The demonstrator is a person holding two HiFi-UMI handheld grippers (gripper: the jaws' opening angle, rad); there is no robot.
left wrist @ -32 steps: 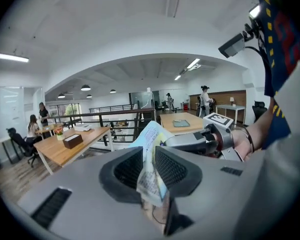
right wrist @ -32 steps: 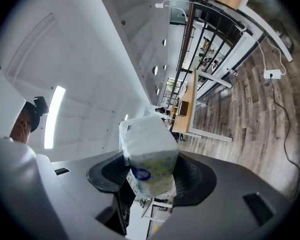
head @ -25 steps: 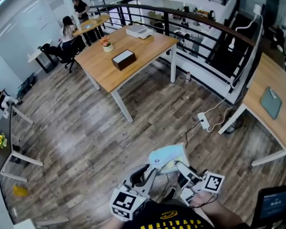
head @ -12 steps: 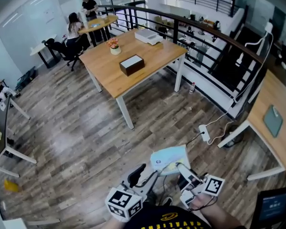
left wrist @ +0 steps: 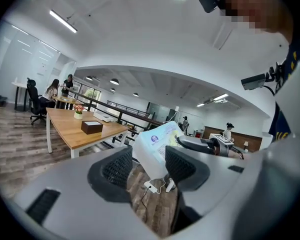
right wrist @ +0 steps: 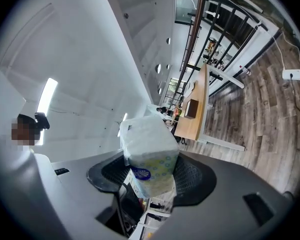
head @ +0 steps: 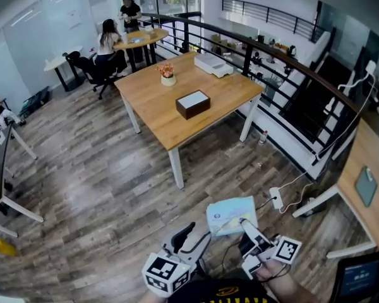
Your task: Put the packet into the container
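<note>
Since a second ago my left gripper point(head: 194, 237) has come off the packet point(head: 232, 214), and the wooden table point(head: 156, 115) has slid nearer and to the right as I walk. The left jaws are opening now, spread wide, with nothing pressed between the pads. From the left gripper view the packet shows through the gap, though I can't say for sure whether its corner sits between the tips or just beyond them.

My right gripper point(head: 245, 225) has the packet alone, clamped across its near end, so the pale wrapped bundle stands out past the jaws. It hangs in the air over the plank floor point(head: 101, 169), just right of the left gripper.

Farther off, a power strip point(head: 276, 197) lies on the floor to the right. Beyond it the table carries a brown box point(head: 193, 103) and a flower pot point(head: 168, 73). People point(head: 107, 40) sit at a table at the far left.

I judge this to be the carry step. No container shows that I can pick out, so next I must find it, bring the packet over it one-handed without loosening, lower it in, then open.
</note>
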